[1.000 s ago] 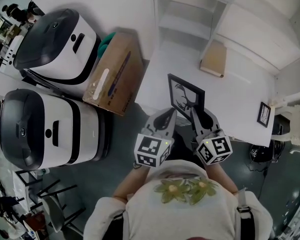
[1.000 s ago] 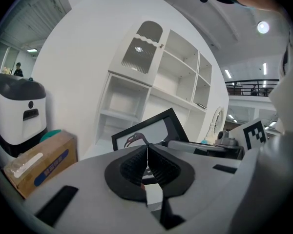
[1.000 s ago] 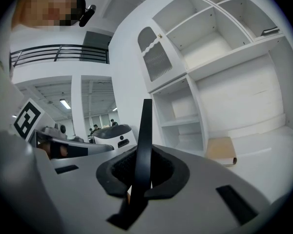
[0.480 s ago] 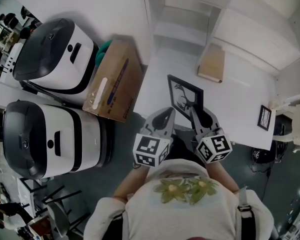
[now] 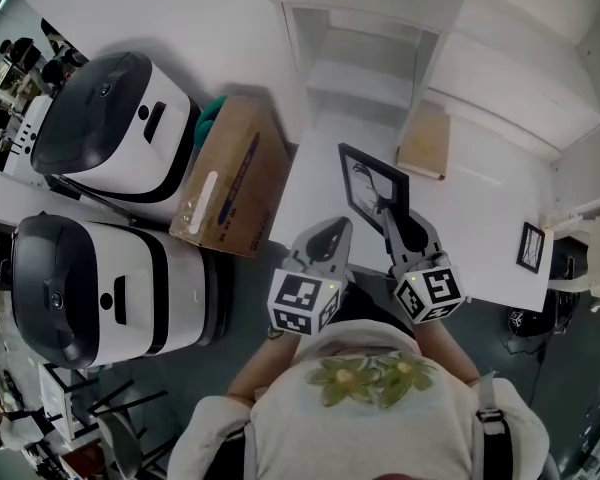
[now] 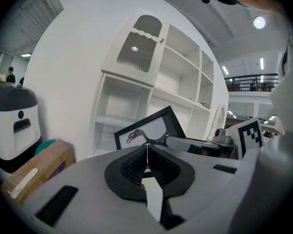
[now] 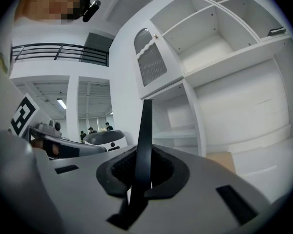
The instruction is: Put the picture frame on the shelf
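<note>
The black picture frame with a bird drawing hangs tilted over the near edge of the white table. My right gripper is shut on its lower edge. In the right gripper view the frame stands edge-on between the pads, with the white shelf unit behind it. My left gripper is beside it on the left, shut with nothing in it. In the left gripper view its pads meet, and the frame shows beyond them in front of the shelf unit. The shelf unit stands at the table's far side.
A cardboard box leans at the table's left end. Two white and black machines stand further left. On the table lie a tan board by the shelf unit and a small framed picture at the right edge.
Both grippers have moved together a little toward the shelf unit, carrying the frame along. The right grip holds and the left jaws stay shut.
</note>
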The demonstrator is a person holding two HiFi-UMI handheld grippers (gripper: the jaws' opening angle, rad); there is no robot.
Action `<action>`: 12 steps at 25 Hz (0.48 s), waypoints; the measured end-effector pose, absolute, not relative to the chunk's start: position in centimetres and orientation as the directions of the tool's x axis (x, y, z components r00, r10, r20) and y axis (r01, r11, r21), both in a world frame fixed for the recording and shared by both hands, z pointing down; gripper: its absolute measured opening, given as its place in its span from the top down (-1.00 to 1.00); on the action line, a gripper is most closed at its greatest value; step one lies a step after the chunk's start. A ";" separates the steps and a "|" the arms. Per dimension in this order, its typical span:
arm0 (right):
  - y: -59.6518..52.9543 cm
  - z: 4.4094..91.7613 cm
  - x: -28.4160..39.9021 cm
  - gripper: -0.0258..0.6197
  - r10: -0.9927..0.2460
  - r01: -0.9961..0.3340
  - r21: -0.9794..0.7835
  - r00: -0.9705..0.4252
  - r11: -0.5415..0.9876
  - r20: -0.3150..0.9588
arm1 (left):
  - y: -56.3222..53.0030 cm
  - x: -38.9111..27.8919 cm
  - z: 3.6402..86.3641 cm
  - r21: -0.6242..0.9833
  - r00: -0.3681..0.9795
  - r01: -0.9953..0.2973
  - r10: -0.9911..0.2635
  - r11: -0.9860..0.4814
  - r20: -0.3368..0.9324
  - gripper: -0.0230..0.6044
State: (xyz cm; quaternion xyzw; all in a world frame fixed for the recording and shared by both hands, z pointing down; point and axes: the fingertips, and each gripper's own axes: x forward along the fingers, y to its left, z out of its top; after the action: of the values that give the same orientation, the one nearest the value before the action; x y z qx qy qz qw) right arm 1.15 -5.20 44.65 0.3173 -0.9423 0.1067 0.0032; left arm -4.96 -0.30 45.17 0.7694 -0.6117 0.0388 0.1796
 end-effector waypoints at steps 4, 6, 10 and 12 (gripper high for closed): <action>-6.4 43.8 0.8 0.77 -0.604 -0.601 -0.188 -0.796 0.777 0.050 | -1.0 -5.2 44.8 0.218 0.246 -0.957 -0.929 -0.189 0.275 0.83; -6.8 43.3 0.6 0.77 -0.606 -0.601 -0.183 -0.795 0.778 0.035 | -1.3 -5.3 44.6 0.214 0.246 -0.958 -0.931 -0.191 0.270 0.83; -7.5 42.3 0.2 0.77 -0.609 -0.601 -0.165 -0.793 0.782 0.005 | -1.9 -5.6 44.2 0.206 0.243 -0.959 -0.934 -0.193 0.260 0.83; -7.9 42.0 0.1 0.77 -0.610 -0.601 -0.159 -0.792 0.783 -0.006 | -2.2 -5.8 44.0 0.203 0.242 -0.960 -0.936 -0.192 0.257 0.83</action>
State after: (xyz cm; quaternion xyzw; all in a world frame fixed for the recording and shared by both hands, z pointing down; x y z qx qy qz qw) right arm 0.12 -7.87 41.99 0.3209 -0.9438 0.0745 -0.0284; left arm -5.78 -2.24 44.04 0.7712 -0.6146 0.0380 0.1616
